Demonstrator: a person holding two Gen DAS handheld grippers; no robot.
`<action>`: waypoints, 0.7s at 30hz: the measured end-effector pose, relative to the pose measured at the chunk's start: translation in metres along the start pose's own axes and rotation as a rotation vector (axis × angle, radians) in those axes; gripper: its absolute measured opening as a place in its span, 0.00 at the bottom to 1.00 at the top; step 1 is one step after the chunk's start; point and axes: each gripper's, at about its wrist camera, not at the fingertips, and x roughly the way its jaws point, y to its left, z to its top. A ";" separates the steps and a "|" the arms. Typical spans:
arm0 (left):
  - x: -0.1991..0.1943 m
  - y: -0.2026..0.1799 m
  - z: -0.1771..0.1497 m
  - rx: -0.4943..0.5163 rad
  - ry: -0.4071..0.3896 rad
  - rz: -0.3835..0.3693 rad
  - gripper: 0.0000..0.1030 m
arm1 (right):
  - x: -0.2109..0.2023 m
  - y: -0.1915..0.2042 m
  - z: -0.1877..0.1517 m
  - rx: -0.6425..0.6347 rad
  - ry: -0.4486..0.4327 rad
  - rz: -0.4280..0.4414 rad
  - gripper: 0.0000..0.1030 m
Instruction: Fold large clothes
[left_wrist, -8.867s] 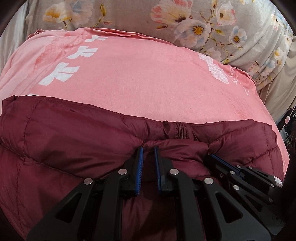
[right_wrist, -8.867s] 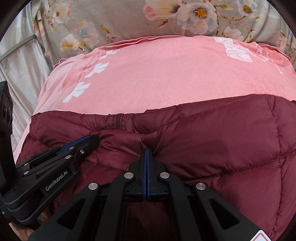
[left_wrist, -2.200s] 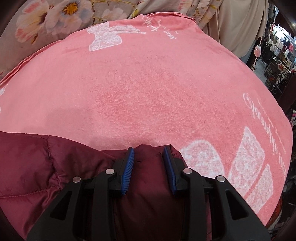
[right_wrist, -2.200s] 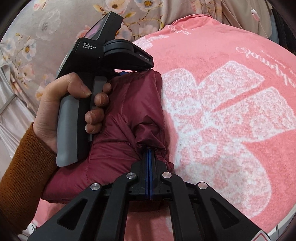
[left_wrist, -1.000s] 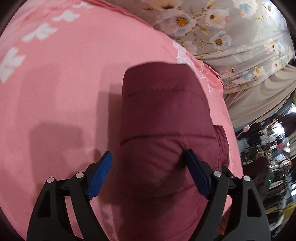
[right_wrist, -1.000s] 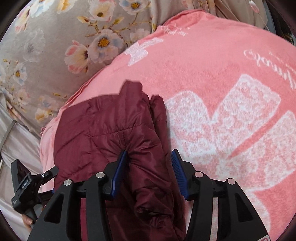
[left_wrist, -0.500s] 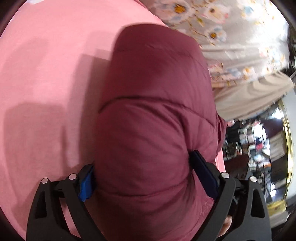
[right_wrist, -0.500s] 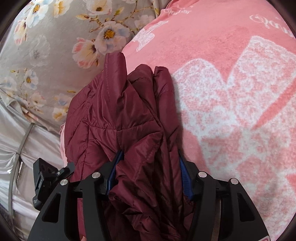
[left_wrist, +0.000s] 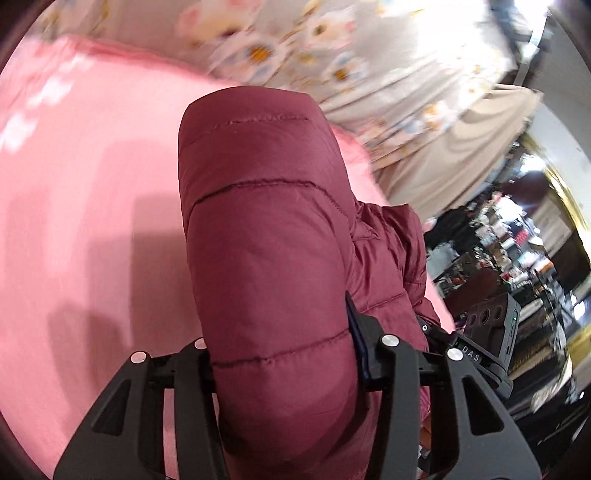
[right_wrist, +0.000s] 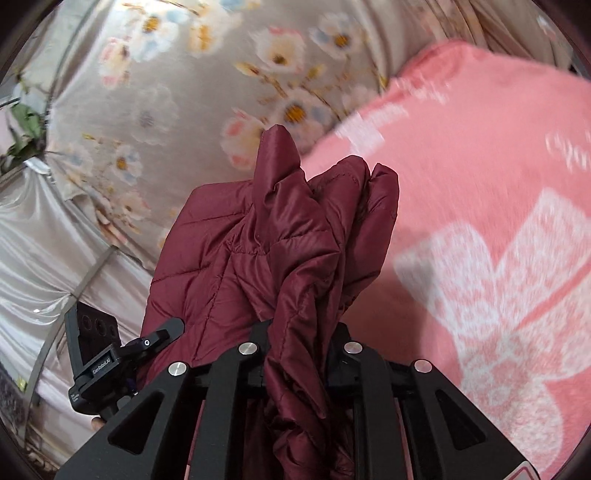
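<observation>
A dark red quilted jacket (left_wrist: 258, 221), folded into a thick bundle, is held up over the pink blanket (left_wrist: 92, 221). In the left wrist view my left gripper (left_wrist: 280, 347) has the rounded fold between its fingers; its jaws are closing and the pads press into the padding. In the right wrist view the jacket (right_wrist: 295, 221) shows its loose layered edges. My right gripper (right_wrist: 299, 332) pinches these bunched layers, its jaws closing too. The two grippers hold opposite ends of the same bundle.
The pink blanket (right_wrist: 480, 221) with white prints covers the bed. Grey floral fabric (right_wrist: 184, 92) hangs behind it, with shiny pale drapery (right_wrist: 44, 258) at the left. Cluttered shop shelves (left_wrist: 517, 240) lie beyond the bed's right side. The other tool's black body (left_wrist: 491, 332) sits close by.
Both grippers have narrowed onto the jacket bundle and risen with it. The jacket now hangs above the blanket, and both views have tilted up toward the floral fabric.
</observation>
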 end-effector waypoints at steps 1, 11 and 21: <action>-0.011 -0.011 0.007 0.035 -0.029 -0.016 0.43 | -0.010 0.014 0.007 -0.026 -0.036 0.011 0.14; -0.109 -0.090 0.063 0.296 -0.285 -0.078 0.44 | -0.073 0.127 0.059 -0.270 -0.284 0.073 0.14; -0.206 -0.103 0.101 0.468 -0.537 -0.072 0.45 | -0.077 0.230 0.085 -0.498 -0.425 0.163 0.15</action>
